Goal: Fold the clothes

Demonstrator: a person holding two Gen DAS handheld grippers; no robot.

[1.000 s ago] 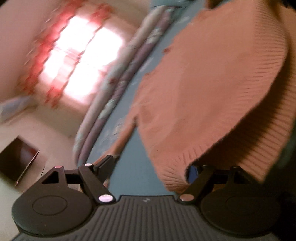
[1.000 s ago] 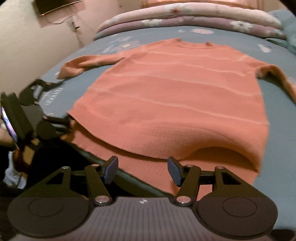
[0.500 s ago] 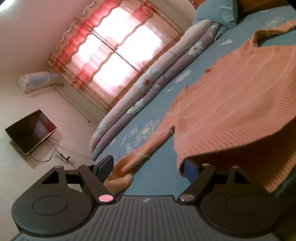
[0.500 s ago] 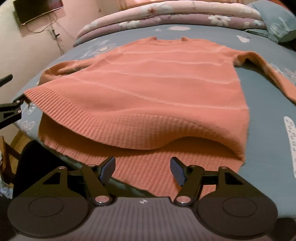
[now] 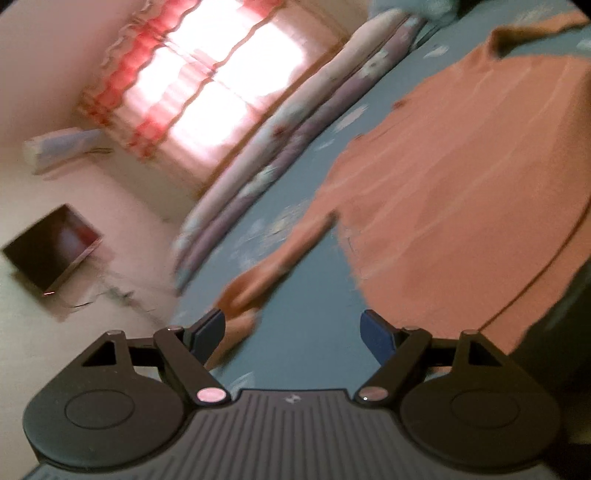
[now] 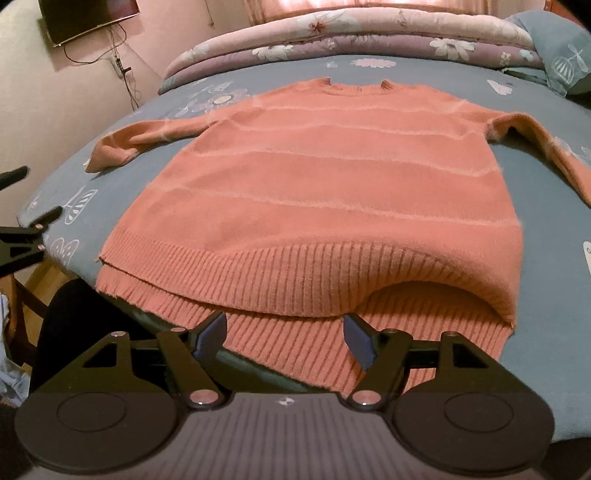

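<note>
An orange knit sweater (image 6: 325, 177) lies flat on the blue flowered bed sheet (image 6: 554, 295), neck away from me and both sleeves spread out. Its ribbed hem (image 6: 295, 273) bulges up at the near right. My right gripper (image 6: 284, 339) hovers just over the hem with its jaws opening, and the pads press on nothing. In the left wrist view the sweater (image 5: 461, 184) fills the right side. My left gripper (image 5: 293, 332) stands open over bare sheet, between the sleeve cuff (image 5: 240, 295) and the sweater's side. Its fingers (image 6: 48, 216) show at the left edge of the right wrist view.
A rolled floral quilt (image 6: 351, 33) and a blue pillow (image 6: 554, 48) line the far side of the bed. The bed's near edge runs under the hem. A wall TV (image 5: 51, 254), an air conditioner (image 5: 62, 147) and a red-curtained window (image 5: 207, 81) are on the left.
The sweater's hem, which hung over the left gripper's right finger, has dropped and now lies on the bed. The left view swung and rose. The right jaws have widened.
</note>
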